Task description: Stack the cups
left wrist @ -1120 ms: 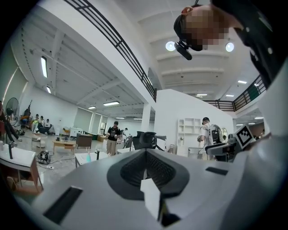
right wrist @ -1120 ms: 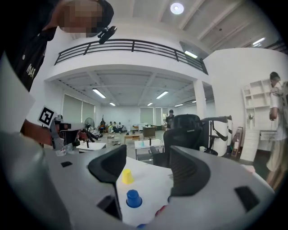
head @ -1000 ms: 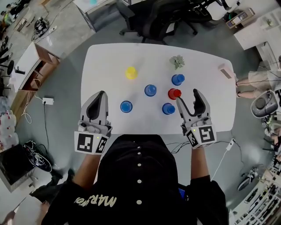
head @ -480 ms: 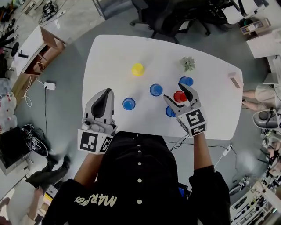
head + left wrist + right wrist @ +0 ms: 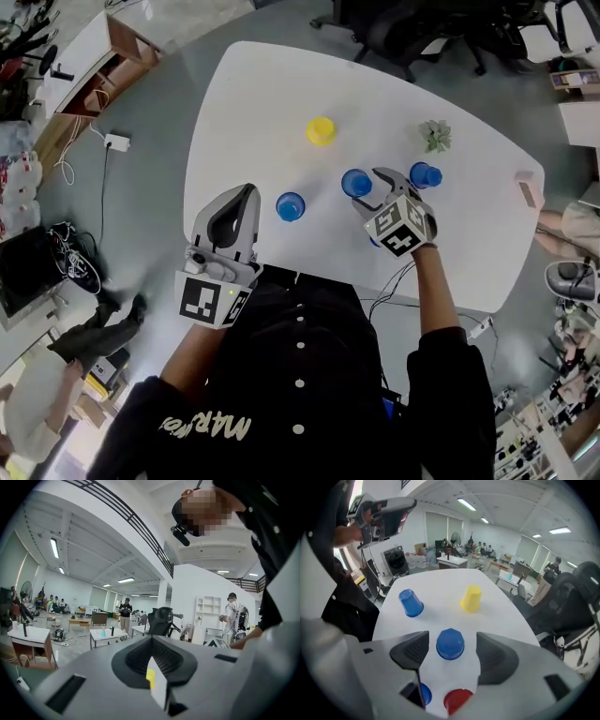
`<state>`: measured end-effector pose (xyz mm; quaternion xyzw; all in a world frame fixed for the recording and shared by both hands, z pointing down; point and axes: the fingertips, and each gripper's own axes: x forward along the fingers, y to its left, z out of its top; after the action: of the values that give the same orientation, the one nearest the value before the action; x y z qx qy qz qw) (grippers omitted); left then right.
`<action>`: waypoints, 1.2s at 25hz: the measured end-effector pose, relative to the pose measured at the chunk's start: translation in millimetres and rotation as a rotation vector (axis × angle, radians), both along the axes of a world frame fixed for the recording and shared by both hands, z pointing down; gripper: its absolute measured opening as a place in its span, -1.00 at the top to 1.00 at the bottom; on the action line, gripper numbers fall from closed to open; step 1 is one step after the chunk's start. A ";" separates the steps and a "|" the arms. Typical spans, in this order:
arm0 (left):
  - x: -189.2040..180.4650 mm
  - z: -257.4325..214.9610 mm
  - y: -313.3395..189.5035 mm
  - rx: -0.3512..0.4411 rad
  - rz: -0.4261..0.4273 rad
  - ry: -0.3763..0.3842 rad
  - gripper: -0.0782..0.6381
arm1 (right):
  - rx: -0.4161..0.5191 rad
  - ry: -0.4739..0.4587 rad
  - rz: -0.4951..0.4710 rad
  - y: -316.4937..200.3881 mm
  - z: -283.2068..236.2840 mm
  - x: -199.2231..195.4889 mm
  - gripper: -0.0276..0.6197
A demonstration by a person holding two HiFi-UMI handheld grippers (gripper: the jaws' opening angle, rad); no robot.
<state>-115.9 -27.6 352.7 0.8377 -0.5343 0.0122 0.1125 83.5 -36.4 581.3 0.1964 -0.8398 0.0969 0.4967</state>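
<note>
Several upside-down cups stand on the white table (image 5: 253, 103): a yellow one (image 5: 321, 130) (image 5: 471, 598), blue ones (image 5: 291, 206) (image 5: 356, 182) (image 5: 425, 174), and a red one (image 5: 458, 700). My right gripper (image 5: 375, 192) (image 5: 451, 641) tips steeply down over the red cup, hiding it in the head view. Its jaws have just been opening and stand wide. A blue cup (image 5: 450, 644) shows in the gap beyond them, untouched, and another blue cup's edge (image 5: 423, 694) peeks beside the red one. My left gripper (image 5: 246, 195) hovers shut and empty over the table's near left edge.
A small potted plant (image 5: 434, 135) stands at the back right near a blue cup. A pale box (image 5: 527, 187) lies at the table's right edge. Office chairs (image 5: 412, 37) stand beyond the table, and a wooden shelf (image 5: 103, 66) sits on the floor to the left.
My right gripper has dropped and swung from the table's right front in over the red cup, tipping down, its jaws wider. The left gripper has sunk a little.
</note>
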 end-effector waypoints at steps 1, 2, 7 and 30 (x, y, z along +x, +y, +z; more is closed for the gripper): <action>-1.6 2.3 0.0 -0.006 -0.005 0.000 0.75 | -0.010 0.016 -0.017 0.4 6.9 -0.5 -0.07; -3.3 4.4 -0.4 -0.011 -0.010 0.000 0.75 | -0.021 0.026 -0.030 0.9 12.7 -1.3 -0.07; -7.9 11.4 -2.7 -0.031 -0.023 -0.002 0.75 | -0.042 0.073 -0.079 3.5 31.6 -3.2 -0.07; -10.9 25.3 -11.1 -0.075 -0.039 0.000 0.75 | -0.027 0.079 0.026 -104.0 31.8 -23.6 0.16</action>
<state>-126.9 -38.7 378.0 0.8225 -0.5495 0.0299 0.1439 60.0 -140.5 613.1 0.2043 -0.8155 0.1071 0.5308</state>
